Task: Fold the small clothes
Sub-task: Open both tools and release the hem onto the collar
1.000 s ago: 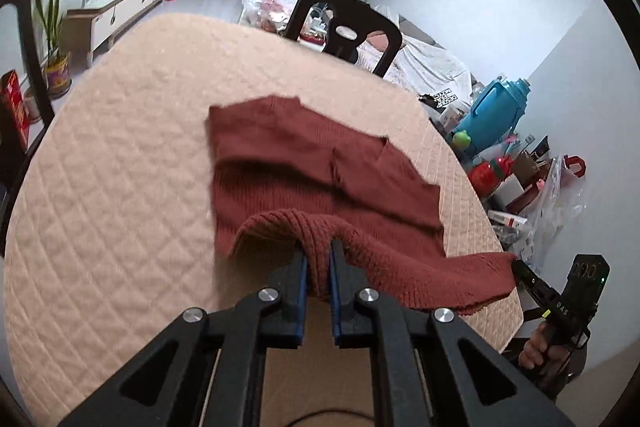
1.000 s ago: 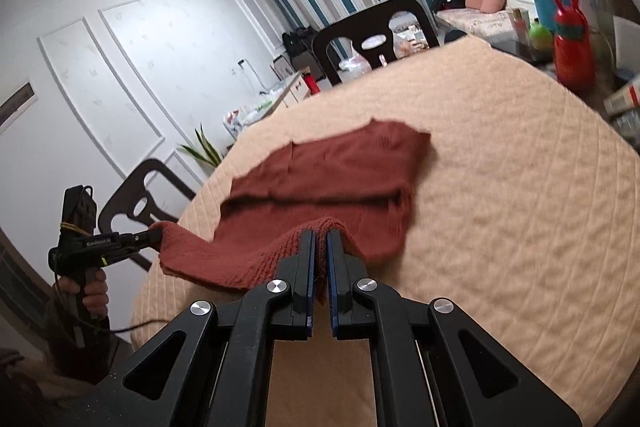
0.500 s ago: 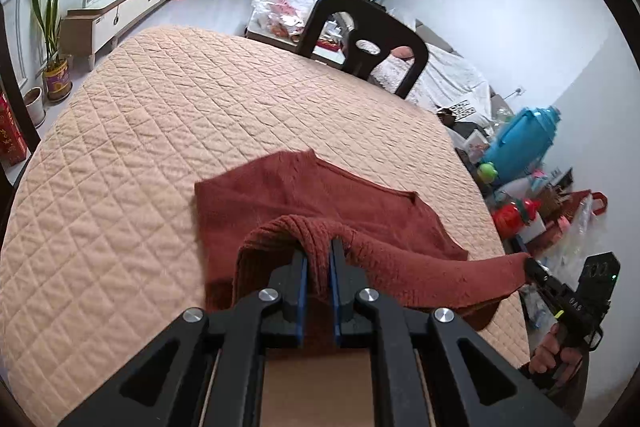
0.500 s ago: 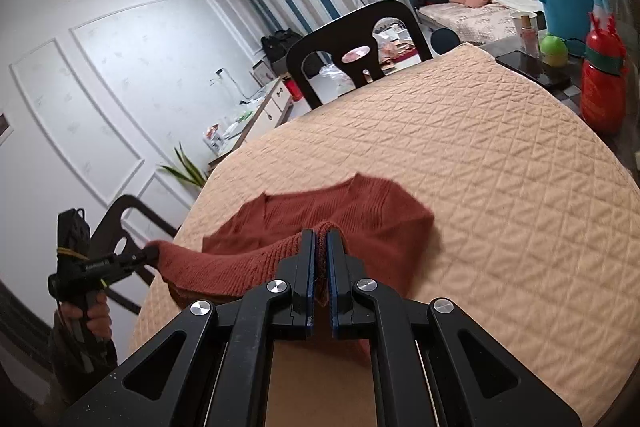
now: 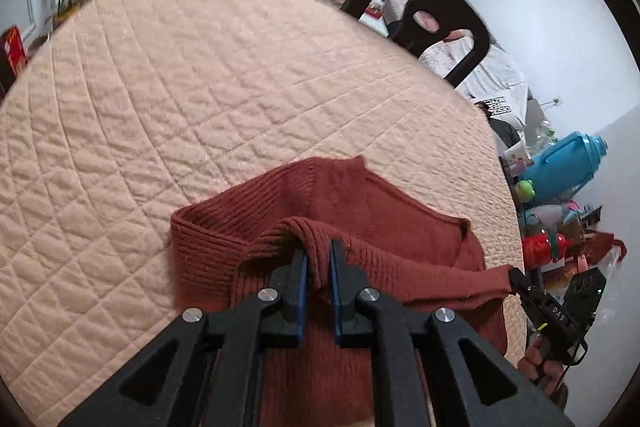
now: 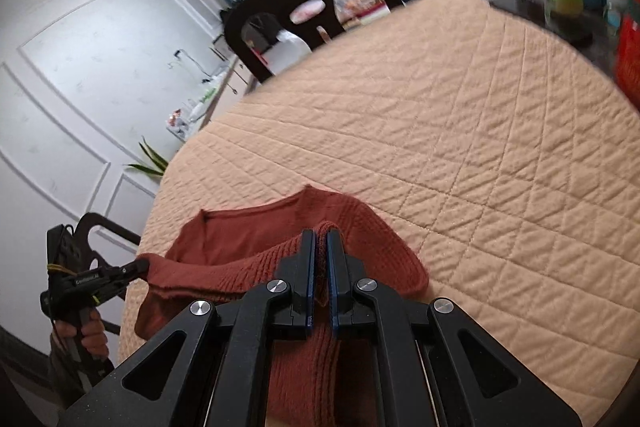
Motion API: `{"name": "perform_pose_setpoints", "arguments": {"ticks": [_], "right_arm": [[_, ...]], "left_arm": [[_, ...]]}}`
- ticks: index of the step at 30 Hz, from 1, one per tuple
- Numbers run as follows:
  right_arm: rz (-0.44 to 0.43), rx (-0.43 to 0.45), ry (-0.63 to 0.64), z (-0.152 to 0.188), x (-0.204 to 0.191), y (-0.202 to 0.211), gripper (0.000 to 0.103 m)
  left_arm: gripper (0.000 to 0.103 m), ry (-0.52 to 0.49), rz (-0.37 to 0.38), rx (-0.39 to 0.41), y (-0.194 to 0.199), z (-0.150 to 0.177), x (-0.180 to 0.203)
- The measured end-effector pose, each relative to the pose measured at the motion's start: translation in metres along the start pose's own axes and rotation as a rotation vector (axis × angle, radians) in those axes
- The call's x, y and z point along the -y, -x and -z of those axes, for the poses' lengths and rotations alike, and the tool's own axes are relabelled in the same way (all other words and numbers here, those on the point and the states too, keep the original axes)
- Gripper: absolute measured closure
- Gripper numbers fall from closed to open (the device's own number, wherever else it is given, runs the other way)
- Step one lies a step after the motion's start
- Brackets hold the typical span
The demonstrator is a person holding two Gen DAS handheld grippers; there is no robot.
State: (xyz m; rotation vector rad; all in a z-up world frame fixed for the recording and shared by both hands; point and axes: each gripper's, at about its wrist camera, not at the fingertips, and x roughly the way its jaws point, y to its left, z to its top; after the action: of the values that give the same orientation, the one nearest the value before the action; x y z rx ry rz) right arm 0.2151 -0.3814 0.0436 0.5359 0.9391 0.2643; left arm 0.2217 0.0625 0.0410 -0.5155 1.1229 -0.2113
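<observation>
Left wrist view: the left tool [image 5: 317,259] has its jaws nearly closed, pinching a raised ridge of the rust-red ribbed knit sweater [image 5: 360,211]. The right tool [image 5: 520,279] appears at the right of this view, gripping the far end of the same lifted edge. Right wrist view confirms it: the right tool [image 6: 319,247] is clamped almost fully on a fold of the sweater [image 6: 248,259], with the left tool [image 6: 136,267] holding the other end.

Location: the garment lies near the front edge of the round counter covered in peach quilted cloth [image 5: 200,75], part flat on the cover, part held up between both tools.

Step in hand, as judged: carrying the held edge over the flat portion to make a fold. To do it well, both tools should travel together at equal height, keeping the edge taut and parallel to the layer beneath, then lower it so edges align before either grip is released. Uneven travel would likely skew the fold.

Condition of garment: thick ribbed knit, soft and drooping between grips; the lower layer shows mild creasing, and a neckline notch is visible.
</observation>
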Motion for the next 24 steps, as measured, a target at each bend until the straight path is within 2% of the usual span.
{"name": "perform_pose_setpoints", "arguments": {"ticks": [2,4,6,7,9,12,14,17,20,24], "right_arm": [[0.003,-0.012,-0.026,-0.002,0.005,-0.01,0.095],[-0.005,-0.009,-0.039,-0.003,0.008,-0.013,0.093],[0.004,0.016,-0.049,-0.004,0.01,-0.011,0.084],[0.019,0.03,-0.053,-0.005,0.011,-0.008,0.076],[0.03,0.046,-0.048,-0.005,0.01,-0.004,0.075],[0.099,0.093,0.023,-0.003,-0.001,0.005,0.075],[0.147,0.122,0.103,0.002,-0.015,0.011,0.075],[0.163,0.139,0.251,0.014,-0.042,0.014,0.075],[0.147,0.075,0.404,0.032,-0.069,0.001,0.075],[0.181,0.004,0.487,0.051,-0.082,-0.022,0.075]], "left_arm": [[0.089,0.019,-0.012,0.001,-0.005,0.0,-0.005],[0.082,0.007,-0.001,0.018,-0.004,-0.003,-0.004],[0.054,-0.018,-0.024,0.08,0.005,-0.004,0.0],[0.049,-0.03,-0.041,0.115,0.009,-0.006,0.002],[0.044,-0.05,-0.047,0.193,0.021,-0.008,0.005],[0.035,-0.064,-0.022,0.218,0.029,-0.007,0.007],[0.035,-0.086,-0.033,0.206,0.029,-0.002,0.01],[0.035,-0.189,-0.078,0.183,0.024,0.014,0.024],[0.035,-0.28,-0.118,0.168,0.015,0.032,0.035],[0.035,-0.336,-0.164,0.123,-0.001,0.048,0.04]]}}
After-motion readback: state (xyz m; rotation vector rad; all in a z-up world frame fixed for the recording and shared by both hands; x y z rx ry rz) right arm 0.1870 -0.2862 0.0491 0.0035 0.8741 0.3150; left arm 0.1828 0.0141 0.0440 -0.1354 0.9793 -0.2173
